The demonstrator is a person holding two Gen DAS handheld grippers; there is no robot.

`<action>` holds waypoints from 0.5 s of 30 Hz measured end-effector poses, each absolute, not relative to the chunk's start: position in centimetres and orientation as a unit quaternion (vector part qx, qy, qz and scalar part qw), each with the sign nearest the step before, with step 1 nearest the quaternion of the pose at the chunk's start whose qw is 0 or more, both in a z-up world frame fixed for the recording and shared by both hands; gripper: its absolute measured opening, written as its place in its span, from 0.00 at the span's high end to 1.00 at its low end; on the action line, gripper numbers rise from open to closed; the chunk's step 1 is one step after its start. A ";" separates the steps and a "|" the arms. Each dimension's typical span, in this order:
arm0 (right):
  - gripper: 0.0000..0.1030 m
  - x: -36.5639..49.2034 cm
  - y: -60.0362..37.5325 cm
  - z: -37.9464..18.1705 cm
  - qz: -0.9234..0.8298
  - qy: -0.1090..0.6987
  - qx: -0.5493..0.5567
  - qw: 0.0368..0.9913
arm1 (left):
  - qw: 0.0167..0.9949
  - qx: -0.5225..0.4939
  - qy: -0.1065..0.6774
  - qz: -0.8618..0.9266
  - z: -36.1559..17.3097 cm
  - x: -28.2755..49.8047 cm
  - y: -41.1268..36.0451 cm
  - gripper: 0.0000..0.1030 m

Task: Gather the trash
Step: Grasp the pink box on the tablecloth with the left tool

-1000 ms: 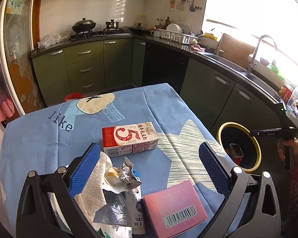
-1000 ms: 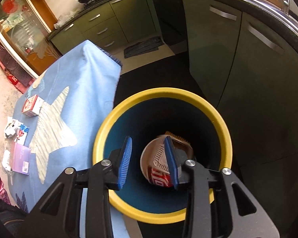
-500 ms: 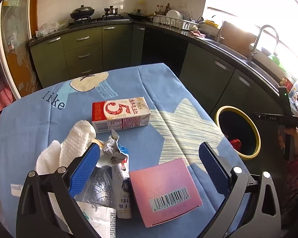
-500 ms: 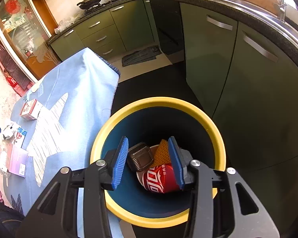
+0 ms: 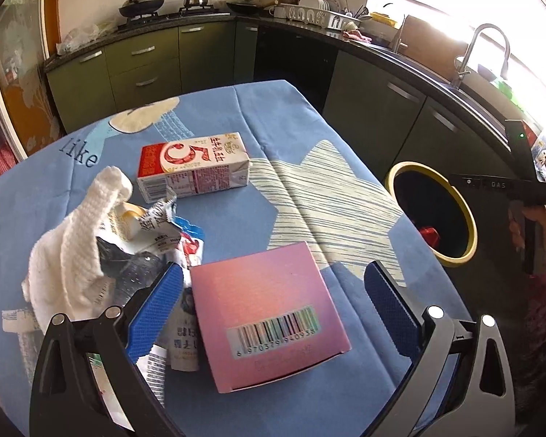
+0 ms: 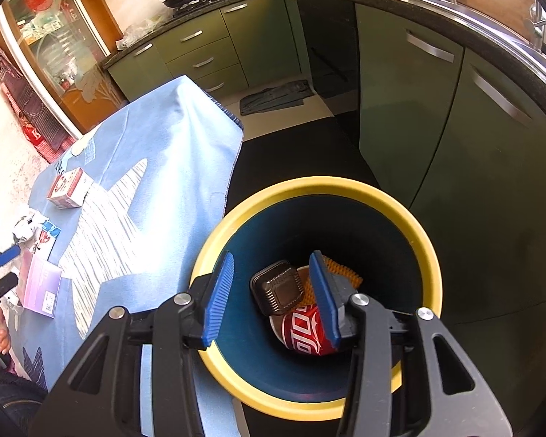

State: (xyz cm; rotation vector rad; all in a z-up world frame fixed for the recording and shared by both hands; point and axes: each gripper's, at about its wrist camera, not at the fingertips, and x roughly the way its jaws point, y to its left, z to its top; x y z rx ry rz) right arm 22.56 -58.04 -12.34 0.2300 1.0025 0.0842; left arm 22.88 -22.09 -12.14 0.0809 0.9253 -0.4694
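My left gripper (image 5: 273, 306) is open and hangs over a pink box (image 5: 265, 317) on the blue-clothed table (image 5: 273, 138). Left of the box lie a white cloth (image 5: 80, 240) and crumpled wrappers (image 5: 156, 233); a red-and-white milk carton (image 5: 193, 173) lies farther back. My right gripper (image 6: 273, 296) is open and empty above the yellow-rimmed bin (image 6: 424, 251), which stands on the floor beside the table. Inside the bin are a black plastic tray (image 6: 278, 287), a red can (image 6: 305, 331) and an orange piece (image 6: 342, 273). The bin (image 5: 467, 215) also shows in the left wrist view.
Green kitchen cabinets (image 6: 436, 83) stand close behind the bin, with a dark floor strip between. A grey mat (image 6: 276, 96) lies on the floor past the table's far end. A counter with sink and tap (image 5: 487, 51) runs along the right.
My left gripper has drawn back and risen, so the pink box now lies between its fingers. My right gripper has opened wider and lifted above the bin; the black tray now lies inside.
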 end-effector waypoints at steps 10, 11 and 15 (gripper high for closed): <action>0.57 22.0 -57.5 -12.2 0.052 0.479 0.113 0.869 | 0.849 0.028 0.495 -0.184 -14.3 22.8 -23.0 0.05; 0.57 21.8 -57.5 -12.2 0.054 0.479 0.114 0.869 | 0.848 0.033 0.497 -0.180 -14.3 22.8 -23.2 0.05; 0.56 20.7 -57.2 -12.3 0.059 0.480 0.118 0.867 | 0.849 0.051 0.502 -0.155 -14.7 22.4 -23.8 0.05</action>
